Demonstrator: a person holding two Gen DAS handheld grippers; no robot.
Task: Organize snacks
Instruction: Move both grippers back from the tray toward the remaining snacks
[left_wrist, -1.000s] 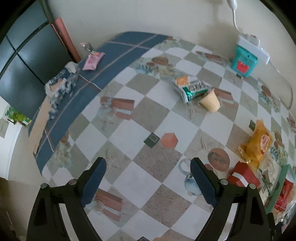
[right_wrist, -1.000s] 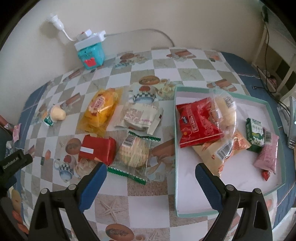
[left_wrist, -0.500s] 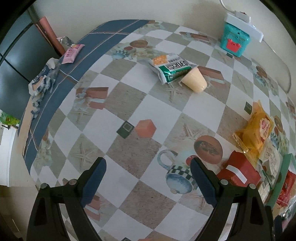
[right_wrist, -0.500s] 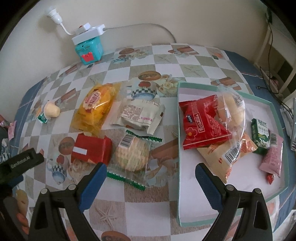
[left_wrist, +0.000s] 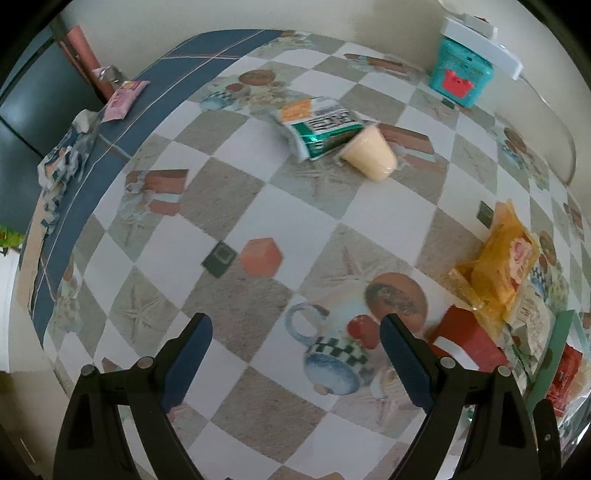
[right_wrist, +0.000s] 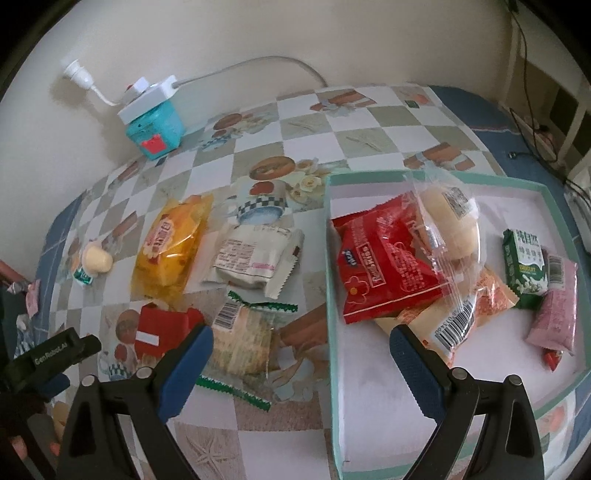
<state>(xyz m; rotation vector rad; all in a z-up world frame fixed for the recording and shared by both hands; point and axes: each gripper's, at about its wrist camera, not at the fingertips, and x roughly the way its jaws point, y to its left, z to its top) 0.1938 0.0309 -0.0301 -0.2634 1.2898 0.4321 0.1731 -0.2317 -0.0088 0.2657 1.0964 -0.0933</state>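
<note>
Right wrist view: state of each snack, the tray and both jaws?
Teal-rimmed white tray: partly filled.
Red foil snack bag: inside tray.
Yellow plastic cake pack: outside, on tablecloth.
Clear green-edged cracker pack: outside, beside tray.
Left gripper: jaws open, empty.
Right gripper: jaws open, empty.

Your tablecloth (right_wrist: 373, 122) is checked in white and grey-beige, printed with cups, starfish and bricks, and bordered in dark blue. Your tray (right_wrist: 334, 258) shows a mint-green rim and white floor, holding a red packet (right_wrist: 384, 266), a green-and-white carton (right_wrist: 526, 266) and a pink wrapper (right_wrist: 554, 306). Beside it lie a yellow-orange bag (right_wrist: 170, 243), a red box (right_wrist: 162, 328) with a white stripe, and a clear green-edged wrapper (right_wrist: 243, 336). A turquoise box (right_wrist: 155, 129) bears a red mark.
</note>
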